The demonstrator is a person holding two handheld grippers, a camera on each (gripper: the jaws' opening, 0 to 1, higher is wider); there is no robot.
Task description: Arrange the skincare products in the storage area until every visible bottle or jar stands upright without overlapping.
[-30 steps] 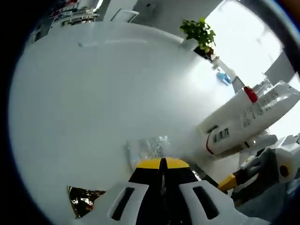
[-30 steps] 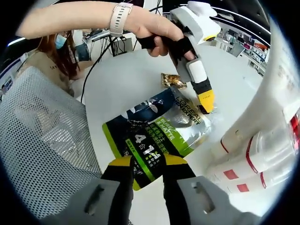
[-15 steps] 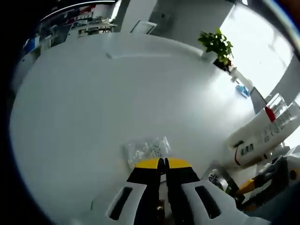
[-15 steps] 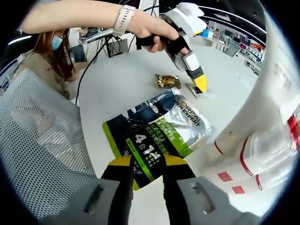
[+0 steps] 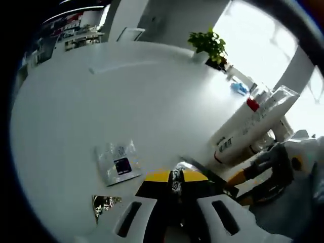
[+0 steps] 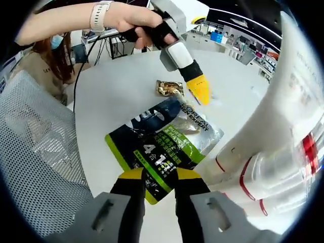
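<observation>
My right gripper (image 6: pixel 158 177) is shut on the lower edge of a black and green foil pouch (image 6: pixel 162 139) lying flat on the white table. My left gripper (image 6: pixel 199 93), held by a person's hand, hovers with its yellow tips together just above the pouch's far corner. In the left gripper view its jaws (image 5: pixel 172 177) show only a thin slit, with the pouch's silvery edge (image 5: pixel 205 171) beneath them. Past the pouch lie a gold sachet (image 6: pixel 169 87) and a clear sachet (image 5: pixel 119 163). A plastic-wrapped pack of white tubes (image 6: pixel 273 147) lies tilted at the right.
The round white table (image 5: pixel 101 101) stretches away, with a potted plant (image 5: pixel 207 43) and a small blue item (image 5: pixel 238 87) at its far edge. A grey mesh chair back (image 6: pixel 40 152) stands at the left. A seated person and cables are behind the table.
My left gripper has lifted off the clear sachet and swung toward the pouch's far corner. The sachet now lies uncovered. My right gripper keeps its hold on the pouch.
</observation>
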